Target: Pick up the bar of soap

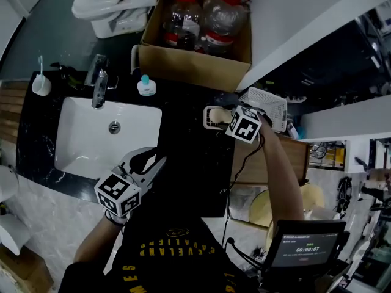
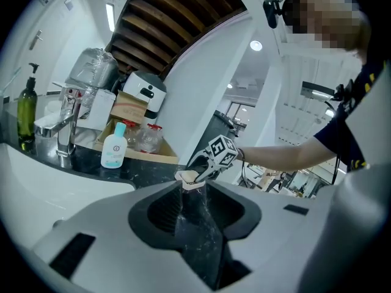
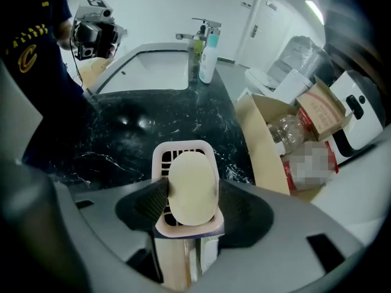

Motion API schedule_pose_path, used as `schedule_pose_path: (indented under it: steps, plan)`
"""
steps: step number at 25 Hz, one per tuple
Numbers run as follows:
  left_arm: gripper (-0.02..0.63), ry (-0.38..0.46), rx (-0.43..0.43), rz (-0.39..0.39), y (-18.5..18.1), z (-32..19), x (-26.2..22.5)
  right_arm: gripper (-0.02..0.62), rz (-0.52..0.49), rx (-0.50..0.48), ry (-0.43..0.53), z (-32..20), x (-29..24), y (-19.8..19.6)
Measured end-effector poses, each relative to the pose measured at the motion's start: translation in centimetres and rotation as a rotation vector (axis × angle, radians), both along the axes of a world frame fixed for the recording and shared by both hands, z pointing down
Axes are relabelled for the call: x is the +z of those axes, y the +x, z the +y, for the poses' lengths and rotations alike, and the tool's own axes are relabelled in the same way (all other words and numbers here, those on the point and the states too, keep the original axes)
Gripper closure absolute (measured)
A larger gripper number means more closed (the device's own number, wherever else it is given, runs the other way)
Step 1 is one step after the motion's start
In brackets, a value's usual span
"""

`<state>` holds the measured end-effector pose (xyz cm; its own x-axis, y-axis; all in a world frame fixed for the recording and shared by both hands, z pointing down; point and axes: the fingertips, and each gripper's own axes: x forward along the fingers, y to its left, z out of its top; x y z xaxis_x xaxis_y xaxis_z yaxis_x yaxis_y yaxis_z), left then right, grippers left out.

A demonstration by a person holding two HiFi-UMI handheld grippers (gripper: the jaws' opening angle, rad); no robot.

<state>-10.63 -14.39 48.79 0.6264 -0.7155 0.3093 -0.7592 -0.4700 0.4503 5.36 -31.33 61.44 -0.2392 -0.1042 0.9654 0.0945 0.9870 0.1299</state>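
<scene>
A cream oval bar of soap [image 3: 191,187] lies in a pale pink slotted soap dish [image 3: 183,151] on the black marble counter [image 3: 140,127]. My right gripper [image 3: 192,195] points steeply down over it, its dark pads straddling the soap's two long sides, open. In the head view the soap dish [image 1: 211,118] sits at the counter's right end, partly under the right gripper [image 1: 231,119]. My left gripper [image 1: 148,162] hovers over the counter's front by the sink, open and empty. In its own view the left gripper [image 2: 194,201] looks towards the soap dish [image 2: 188,177].
A white sink [image 1: 73,154] with a chrome faucet [image 1: 98,88] fills the counter's left. A small lotion bottle [image 1: 146,85] stands behind it. A cardboard box [image 1: 195,66] of water bottles sits at the back, a white basket [image 1: 272,105] right of the dish, a toilet [image 1: 113,5] beyond.
</scene>
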Motion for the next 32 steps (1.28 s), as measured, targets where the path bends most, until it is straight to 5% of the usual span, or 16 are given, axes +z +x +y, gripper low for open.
schedule_pose_path:
  steps: [17, 32]
  plan:
    - [0.488, -0.031, 0.023, 0.039, 0.3, -0.3, 0.4, 0.328, 0.059, -0.040, 0.091, -0.7, 0.9, -0.7]
    - [0.488, -0.018, 0.065, 0.042, 1.4, 0.2, -0.2, 0.330, -0.194, 0.161, 0.150, 0.3, -3.2, -0.8]
